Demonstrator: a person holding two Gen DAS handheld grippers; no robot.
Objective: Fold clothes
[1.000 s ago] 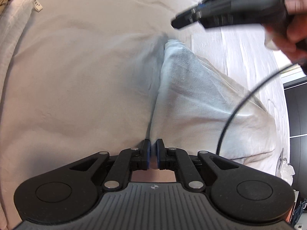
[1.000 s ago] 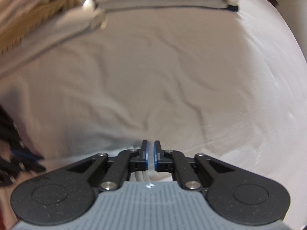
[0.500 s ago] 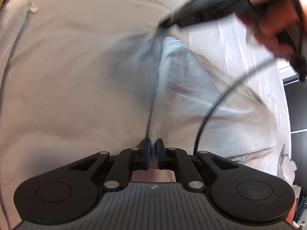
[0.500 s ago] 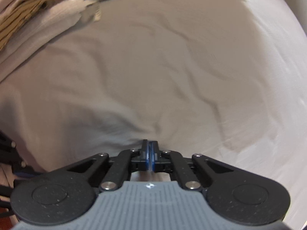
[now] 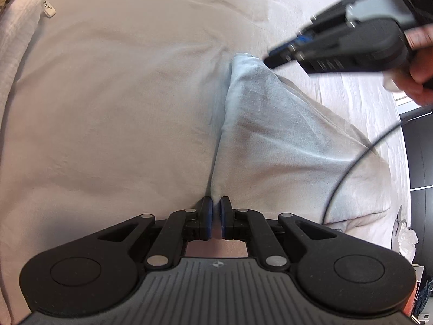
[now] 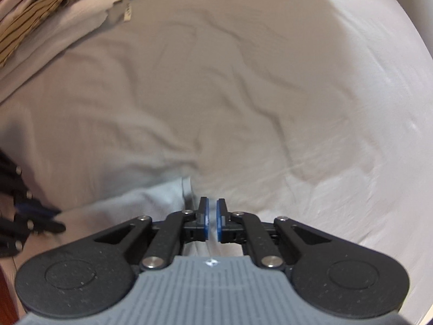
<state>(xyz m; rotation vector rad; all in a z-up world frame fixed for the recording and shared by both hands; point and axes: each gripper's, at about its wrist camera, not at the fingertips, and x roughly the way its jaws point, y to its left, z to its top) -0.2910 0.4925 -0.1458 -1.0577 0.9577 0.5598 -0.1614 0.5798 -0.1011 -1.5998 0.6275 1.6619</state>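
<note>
While the left gripper (image 5: 215, 218) is pinching a corner of the pale blue cloth (image 5: 284, 146) between nearly closed jaws, the cloth is rising from that pinch into a ridge and spreading out to the right over the bed (image 5: 108, 108). Beyond the ridge's far tip, the right gripper (image 5: 273, 61) is hovering, blurred, with the person's hand (image 5: 422, 62) wrapping its handle and a black cable (image 5: 349, 168) looping down across the cloth. In its own view the right gripper (image 6: 212, 218) is showing a narrow gap between its blue pads (image 6: 206, 218); something pale seems to be sitting in that gap, but I cannot tell whether it is cloth or the sheet behind. A folded edge of the cloth (image 6: 162, 197) is lying just left of those jaws. Folded clothes (image 6: 48, 24) are lying stacked at the far edge of the bed (image 6: 270, 86), well apart from the cloth.
</note>
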